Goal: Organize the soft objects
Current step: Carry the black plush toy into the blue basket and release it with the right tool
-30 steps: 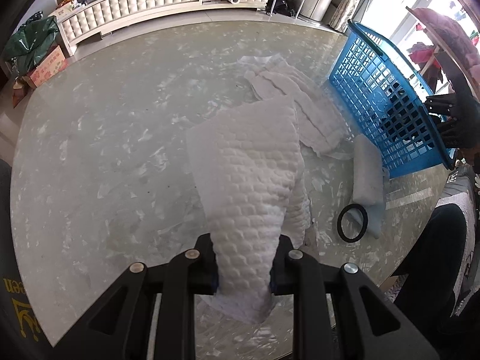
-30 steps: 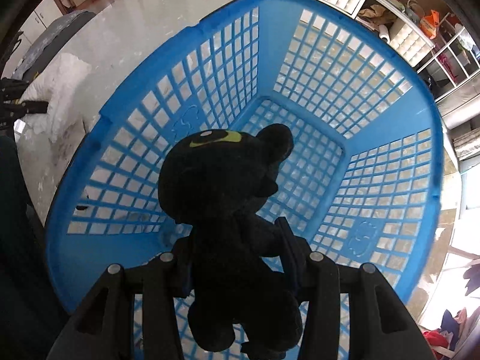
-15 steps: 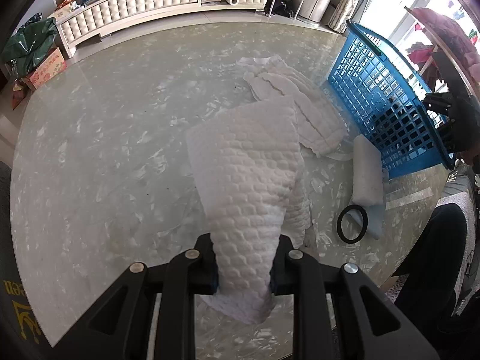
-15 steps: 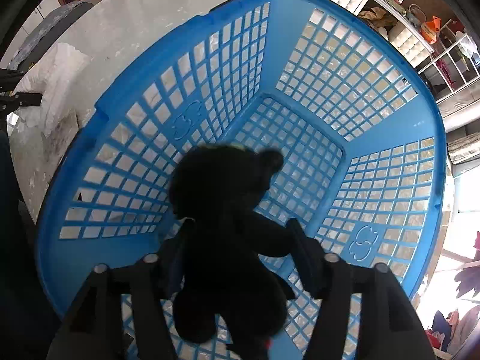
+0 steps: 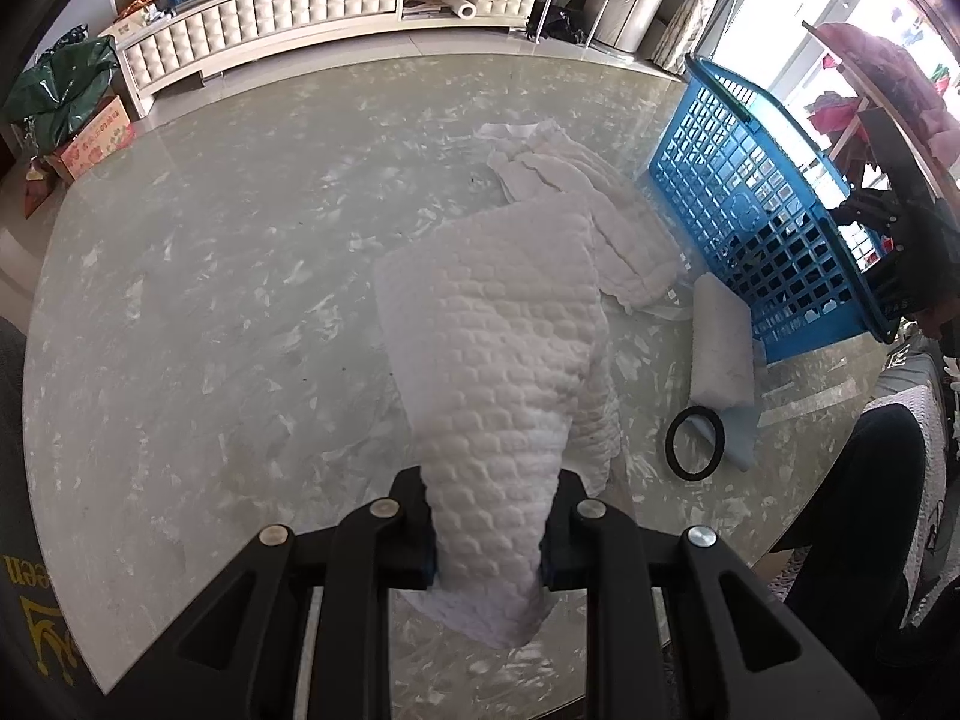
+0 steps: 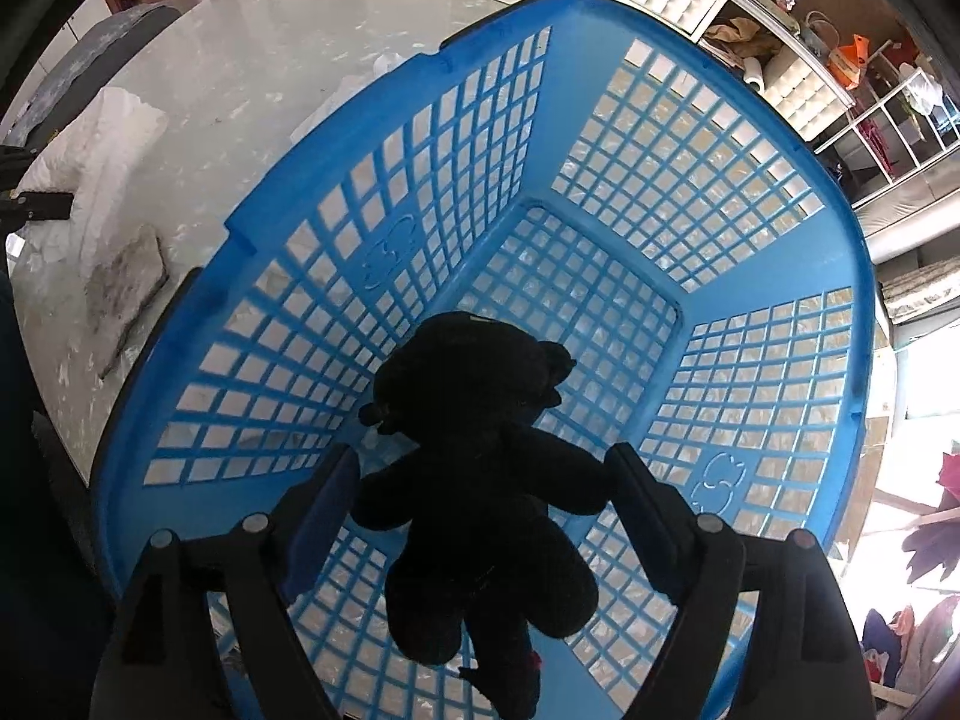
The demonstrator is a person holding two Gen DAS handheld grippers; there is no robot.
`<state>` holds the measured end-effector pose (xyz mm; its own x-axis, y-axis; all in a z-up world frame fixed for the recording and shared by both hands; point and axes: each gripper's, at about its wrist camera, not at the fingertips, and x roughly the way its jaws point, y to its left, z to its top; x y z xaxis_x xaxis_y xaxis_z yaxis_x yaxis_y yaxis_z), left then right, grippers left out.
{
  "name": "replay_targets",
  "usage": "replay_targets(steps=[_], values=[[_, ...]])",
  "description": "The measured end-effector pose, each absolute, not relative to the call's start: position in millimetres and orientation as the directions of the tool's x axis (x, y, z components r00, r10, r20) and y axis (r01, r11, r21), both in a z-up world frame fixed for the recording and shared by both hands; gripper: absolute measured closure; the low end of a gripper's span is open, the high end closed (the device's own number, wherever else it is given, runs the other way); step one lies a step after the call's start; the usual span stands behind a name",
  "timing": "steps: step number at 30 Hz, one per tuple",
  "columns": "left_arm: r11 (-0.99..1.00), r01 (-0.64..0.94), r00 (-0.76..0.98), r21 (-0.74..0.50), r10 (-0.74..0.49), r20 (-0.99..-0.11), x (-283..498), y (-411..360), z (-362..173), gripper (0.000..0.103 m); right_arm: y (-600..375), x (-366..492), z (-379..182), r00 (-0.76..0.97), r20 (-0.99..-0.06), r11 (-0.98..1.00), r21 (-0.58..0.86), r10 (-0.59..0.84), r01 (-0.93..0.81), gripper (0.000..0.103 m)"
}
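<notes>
In the left wrist view we see our left gripper (image 5: 487, 531) clamped on a white quilted cloth (image 5: 504, 348), whose bunched end is squeezed between the two black fingers while the rest fans out toward 12 o'clock over the marbled table (image 5: 198, 276). Behind it, toward 1 o'clock, lies a second white scalloped cloth (image 5: 576, 174), partly covered by the held one. At 3 o'clock a rolled white towel (image 5: 722, 348) lies just beside the blue lattice basket (image 5: 750, 204), and a black ring (image 5: 696, 443) touches the roll's near end. The basket stands at 2 o'clock, with something dark showing through its mesh. At 9 o'clock a cardboard box (image 5: 96, 141) carries red printing too blurred for us to read, and yellow letters "een" (image 5: 24, 561) show on the lens edge at 8 o'clock.

In the right wrist view our right gripper (image 6: 480, 522) has its fingers spread wide apart, blue pads facing inward, over the basket's (image 6: 774, 258) open mouth. A black plush toy (image 6: 474, 468) sits between the fingers; we cannot tell whether it touches either pad. Moulded emblems mark the basket walls at 10 and 4 o'clock, without legible writing. At 9 o'clock the white cloth (image 6: 102, 144) rests on the table.
</notes>
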<state>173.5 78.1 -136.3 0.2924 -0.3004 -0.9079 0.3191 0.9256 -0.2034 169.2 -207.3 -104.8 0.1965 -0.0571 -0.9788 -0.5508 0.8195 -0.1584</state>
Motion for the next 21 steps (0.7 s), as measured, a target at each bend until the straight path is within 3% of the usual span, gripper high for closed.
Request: replay_targets(steps=[3, 11, 21], values=[[0.924, 0.322, 0.306, -0.204, -0.306, -0.901, 170.3, 80.6, -129.1, 0.082, -205.1, 164.5, -99.4, 0.218, -0.973, 0.816, -0.183, -0.072, -0.549, 0.010], [0.921, 0.333, 0.340, -0.203, -0.318, -0.885, 162.3, 80.1, -108.7, 0.082, -219.8, 166.1, -81.2, 0.264, -0.961, 0.834, -0.210, -0.080, -0.510, 0.000], [0.914, 0.352, 0.377, -0.200, -0.334, -0.864, 148.9, 75.1, -81.0, 0.082, -223.6, 140.8, -46.7, 0.319, -0.946, 0.848, -0.209, -0.050, -0.487, 0.000]])
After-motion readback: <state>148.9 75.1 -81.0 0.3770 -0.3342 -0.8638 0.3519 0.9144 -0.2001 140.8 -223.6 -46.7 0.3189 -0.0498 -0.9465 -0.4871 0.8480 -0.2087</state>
